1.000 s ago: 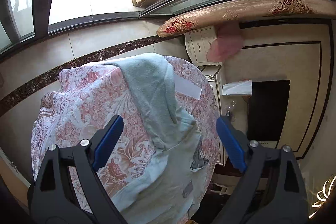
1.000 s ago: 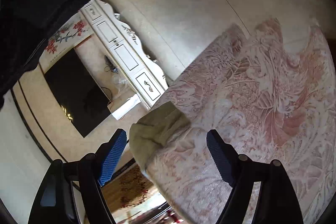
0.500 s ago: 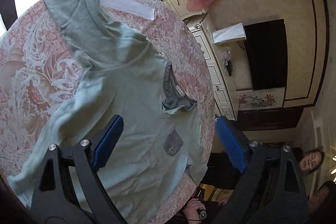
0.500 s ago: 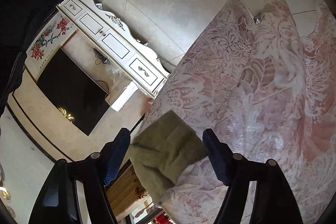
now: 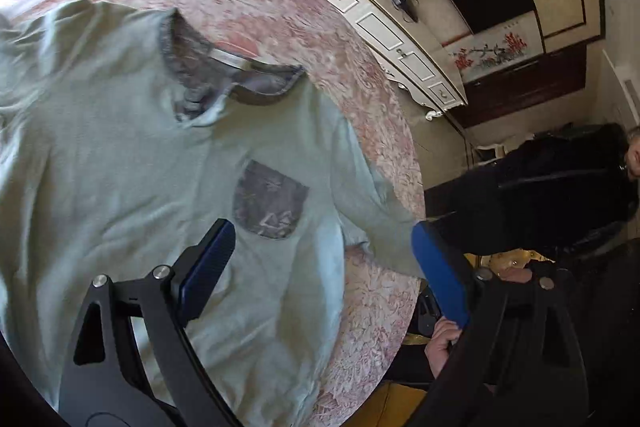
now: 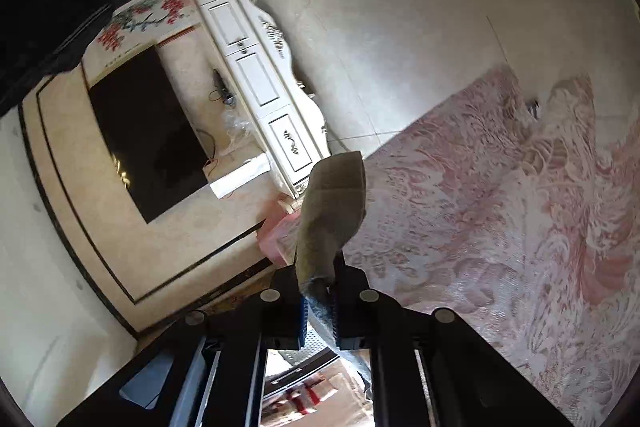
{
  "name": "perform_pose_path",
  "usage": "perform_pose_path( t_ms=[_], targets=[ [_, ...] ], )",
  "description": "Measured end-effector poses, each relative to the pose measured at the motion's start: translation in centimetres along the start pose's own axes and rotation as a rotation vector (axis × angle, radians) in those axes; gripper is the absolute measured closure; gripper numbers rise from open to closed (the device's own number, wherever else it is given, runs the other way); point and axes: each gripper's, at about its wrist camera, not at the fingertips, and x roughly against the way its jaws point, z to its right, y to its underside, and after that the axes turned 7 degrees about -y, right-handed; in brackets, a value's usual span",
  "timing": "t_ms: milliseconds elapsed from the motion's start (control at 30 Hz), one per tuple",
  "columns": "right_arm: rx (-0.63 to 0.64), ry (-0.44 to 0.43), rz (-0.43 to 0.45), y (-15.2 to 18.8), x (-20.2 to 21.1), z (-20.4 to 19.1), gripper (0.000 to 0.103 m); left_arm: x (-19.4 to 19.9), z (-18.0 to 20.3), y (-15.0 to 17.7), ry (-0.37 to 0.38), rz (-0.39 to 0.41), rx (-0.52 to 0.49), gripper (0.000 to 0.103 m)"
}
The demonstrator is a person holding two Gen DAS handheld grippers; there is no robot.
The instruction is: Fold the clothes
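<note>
A pale green shirt [image 5: 140,155] with a grey collar [image 5: 224,75] and a grey chest pocket [image 5: 270,201] lies front up on the round table with a pink floral cloth [image 5: 352,75]. My left gripper [image 5: 320,267] is open and hovers above the shirt's lower right side, near its right sleeve [image 5: 376,203]. My right gripper [image 6: 318,303] is shut on the sleeve end [image 6: 332,211], which sticks up between its jaws at the table's edge [image 6: 400,163].
A white carved cabinet [image 5: 384,27] and a dark television [image 6: 148,131] stand along the wall beyond the table. A person in black [image 5: 560,195] stands at the table's right edge. A pink item [image 6: 276,235] lies on the floor below the sleeve.
My left gripper has swung across the table, bringing the shirt front and pocket under it. My right gripper has closed on the sleeve end that lay between its open jaws.
</note>
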Motion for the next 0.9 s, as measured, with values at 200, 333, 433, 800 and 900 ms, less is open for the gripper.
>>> perform_pose_path(
  t_ms=[200, 333, 433, 800, 900],
  targets=[
    [0.216, -0.004, -0.039, 2.3, -0.7, -5.0, 0.094, -7.2, 1.3, -1.0, 0.021, -0.037, 0.023, 0.012],
    [0.276, -0.04, -0.073, 3.5, -1.1, -7.2, 0.094, -9.4, 0.7, -1.8, -0.033, -0.002, 0.018, 0.013],
    [0.278, -0.061, -0.085, 4.3, -1.6, -8.2, 0.094, -9.4, 0.6, -1.9, -0.026, 0.026, -0.017, 0.013],
    [0.479, -0.085, -0.266, 14.7, -7.5, -14.4, 0.095, -1.6, -3.0, -2.0, -0.033, 0.076, -0.101, 0.012],
    [0.537, -0.076, -0.324, 18.8, -10.0, -15.5, 0.095, 2.2, -7.0, -1.9, -0.051, 0.095, -0.097, 0.012]
  ],
)
